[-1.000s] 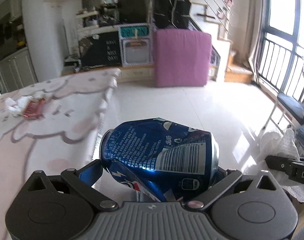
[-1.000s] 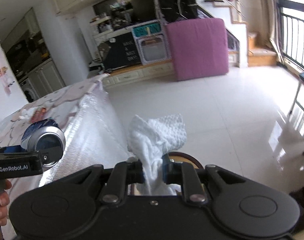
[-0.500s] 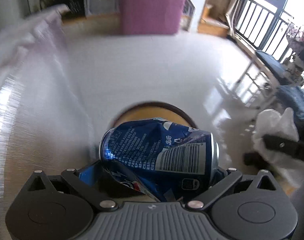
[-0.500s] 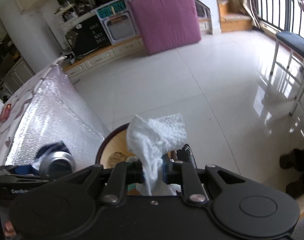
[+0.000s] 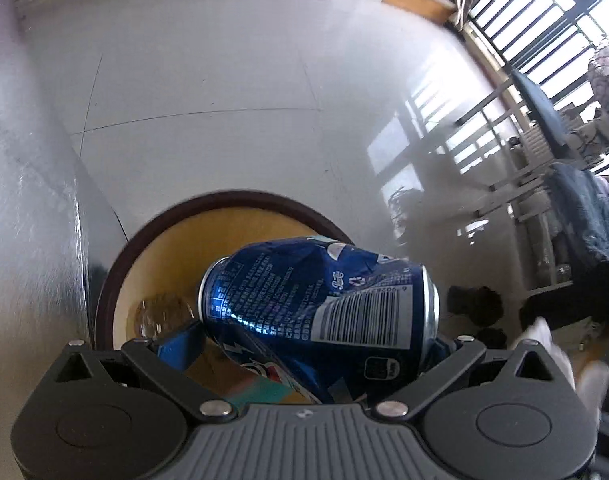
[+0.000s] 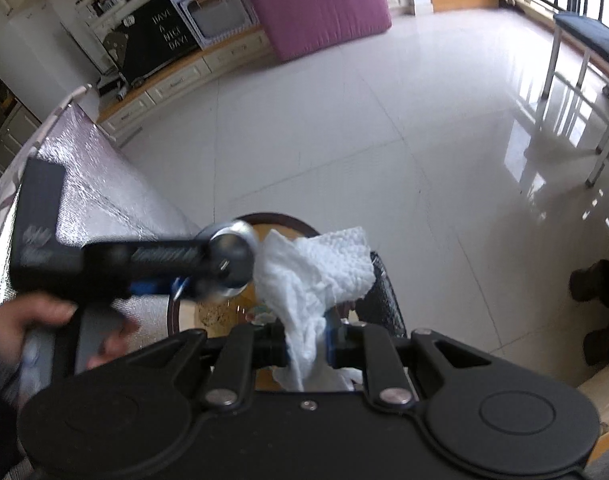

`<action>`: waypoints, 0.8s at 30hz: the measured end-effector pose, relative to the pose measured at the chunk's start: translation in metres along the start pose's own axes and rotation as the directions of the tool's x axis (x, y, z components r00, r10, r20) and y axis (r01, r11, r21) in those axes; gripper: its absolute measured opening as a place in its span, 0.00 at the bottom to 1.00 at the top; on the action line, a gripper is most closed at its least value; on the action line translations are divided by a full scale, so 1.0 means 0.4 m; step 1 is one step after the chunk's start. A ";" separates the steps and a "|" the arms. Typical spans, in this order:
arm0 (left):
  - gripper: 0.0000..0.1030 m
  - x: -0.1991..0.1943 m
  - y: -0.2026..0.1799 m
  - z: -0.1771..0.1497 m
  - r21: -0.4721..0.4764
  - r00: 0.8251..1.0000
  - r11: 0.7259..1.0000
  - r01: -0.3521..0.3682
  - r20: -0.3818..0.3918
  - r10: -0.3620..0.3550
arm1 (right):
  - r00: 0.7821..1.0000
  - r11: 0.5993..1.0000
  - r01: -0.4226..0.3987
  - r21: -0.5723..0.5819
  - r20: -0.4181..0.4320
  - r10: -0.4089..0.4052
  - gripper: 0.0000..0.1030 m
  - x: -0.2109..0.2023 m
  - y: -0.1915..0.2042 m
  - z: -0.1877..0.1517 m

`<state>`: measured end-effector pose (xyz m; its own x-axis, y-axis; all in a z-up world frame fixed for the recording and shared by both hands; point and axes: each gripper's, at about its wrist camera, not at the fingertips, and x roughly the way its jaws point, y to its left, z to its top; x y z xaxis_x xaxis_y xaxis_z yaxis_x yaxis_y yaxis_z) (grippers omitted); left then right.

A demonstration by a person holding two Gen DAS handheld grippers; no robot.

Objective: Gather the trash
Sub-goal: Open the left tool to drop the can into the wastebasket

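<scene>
left gripper (image 5: 320,344): clenched on dented blue can (image 5: 324,296), above the round bin (image 5: 116,276) near its rim | right gripper (image 6: 306,344): clamps white paper towel (image 6: 312,276), beside the can, over the same bin | floor (image 6: 344,120): white tiles

Blue barcoded can (image 5: 320,304); white tissue (image 6: 312,276); bin (image 5: 116,280) brown-rimmed, seemingly yellow inside.

Both wrist views down over bin (image 5: 116,280)
</scene>
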<state>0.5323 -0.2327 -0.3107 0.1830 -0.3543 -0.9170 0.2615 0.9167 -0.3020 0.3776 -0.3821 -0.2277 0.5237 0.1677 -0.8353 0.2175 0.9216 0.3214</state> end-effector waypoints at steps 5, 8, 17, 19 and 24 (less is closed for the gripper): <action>1.00 0.082 0.038 0.055 -0.079 0.997 0.997 -0.002 -0.074 -0.004 | 0.999 1.000 -0.002 0.009 -0.053 0.003 0.16 0.051 0.018 0.009; 1.00 0.101 0.077 0.064 -0.139 0.995 0.990 -0.008 -0.103 -0.007 | 0.997 1.000 -0.002 0.002 -0.076 0.002 0.16 0.072 0.027 0.016; 1.00 0.114 0.103 0.084 -0.119 0.992 0.992 0.039 -0.118 -0.053 | 0.994 1.000 0.003 -0.016 -0.113 -0.004 0.16 0.119 0.058 0.055; 1.00 0.122 0.107 0.085 -0.132 0.989 0.990 0.044 -0.137 -0.063 | 0.993 1.000 -0.001 -0.022 -0.121 -0.002 0.17 0.130 0.063 0.061; 1.00 0.129 0.102 0.081 -0.050 0.990 0.999 0.015 -0.139 -0.021 | 0.991 1.000 -0.002 -0.028 -0.131 -0.001 0.17 0.138 0.066 0.069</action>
<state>0.5829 -0.2195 -0.3620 0.0438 -0.3448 -0.9377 0.2165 0.9195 -0.3280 0.4351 -0.3580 -0.2530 0.4105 0.2109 -0.8871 0.1932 0.9307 0.3107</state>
